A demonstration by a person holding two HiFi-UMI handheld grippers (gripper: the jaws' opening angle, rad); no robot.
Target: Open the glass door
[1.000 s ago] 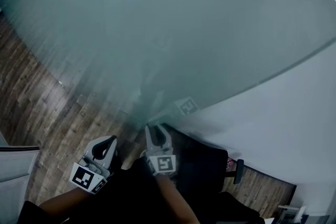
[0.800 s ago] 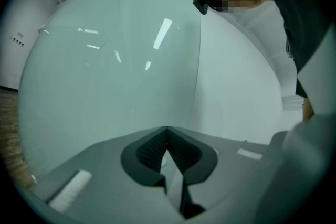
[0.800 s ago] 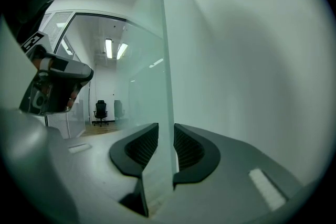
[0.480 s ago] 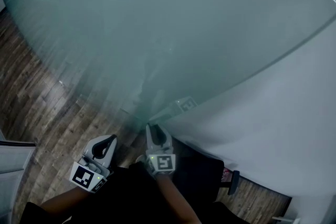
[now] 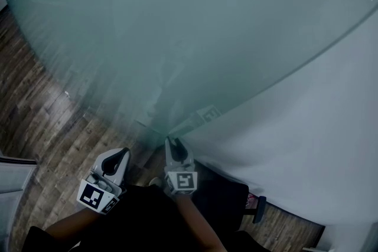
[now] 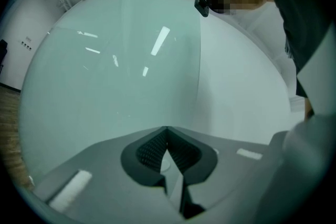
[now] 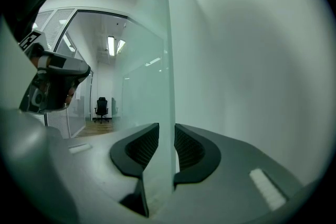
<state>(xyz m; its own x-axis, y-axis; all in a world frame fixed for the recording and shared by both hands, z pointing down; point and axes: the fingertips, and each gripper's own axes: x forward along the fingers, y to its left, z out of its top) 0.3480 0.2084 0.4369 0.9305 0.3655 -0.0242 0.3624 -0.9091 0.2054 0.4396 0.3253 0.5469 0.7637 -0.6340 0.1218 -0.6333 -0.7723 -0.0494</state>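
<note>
glass door (image 7: pixel 157 55) edge between jaws of R claw (image 7: pixel 167 134), pane running ahead and up from it, wall (image 7: pixel 252 60) just R of that claw, L claw (image 5: pixel 118 156) beside it on its L, facing the pane, floor (image 5: pixel 47 115) below both, office chair (image 7: pixel 101 108) far ahead-L of R claw

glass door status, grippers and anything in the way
Right gripper shut on the edge of the glass door. Left gripper shut, empty, facing the pane. White wall close beside that edge.

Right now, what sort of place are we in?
Probably an office: a frosted glass door, a wood-plank floor, and an office chair down a glass-walled corridor.
</note>
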